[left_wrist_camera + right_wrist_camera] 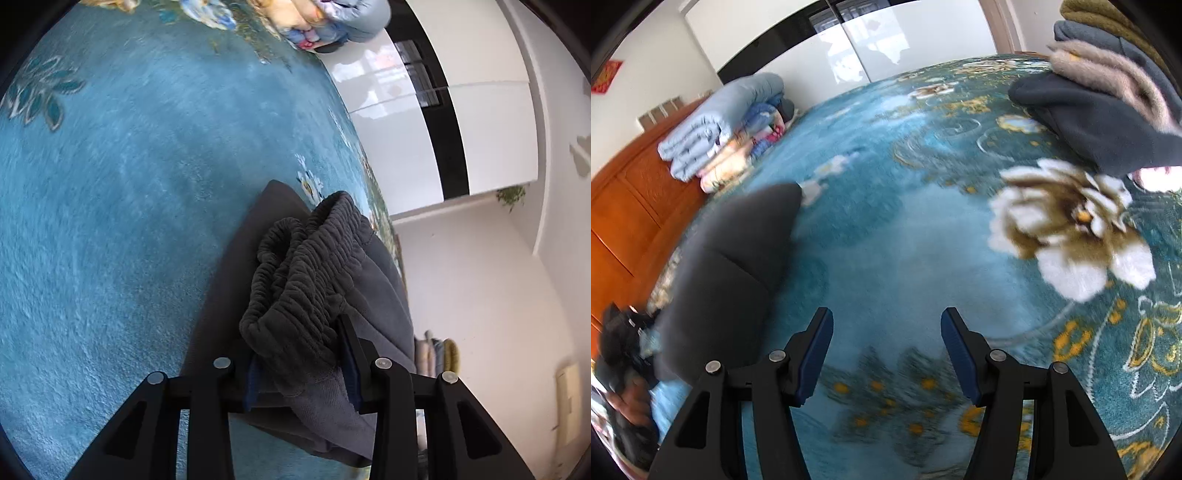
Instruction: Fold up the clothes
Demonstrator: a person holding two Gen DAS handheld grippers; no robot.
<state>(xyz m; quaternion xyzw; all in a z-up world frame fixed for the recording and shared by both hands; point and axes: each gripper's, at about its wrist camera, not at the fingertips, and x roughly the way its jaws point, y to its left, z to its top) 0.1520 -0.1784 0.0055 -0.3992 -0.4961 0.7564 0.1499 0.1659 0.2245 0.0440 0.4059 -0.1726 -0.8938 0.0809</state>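
On the blue floral plush blanket (pixel 110 221), the left gripper (pixel 301 369) clamps the dark grey elastic-waist trousers (pixel 306 266), partly folded; the right gripper (pixel 886 350) stands wide, empty. Folding remains unfinished.

White walls (pixel 461 280), glossy wardrobe (pixel 849 48), wood headboard (pixel 631 206), daylit rm.

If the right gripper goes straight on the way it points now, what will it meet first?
Probably the blue flowered blanket. The right gripper stands open with nothing between its jaws, and only bare blanket lies ahead. The dark grey trousers lie off to the left of that line. Depth is hard to judge.
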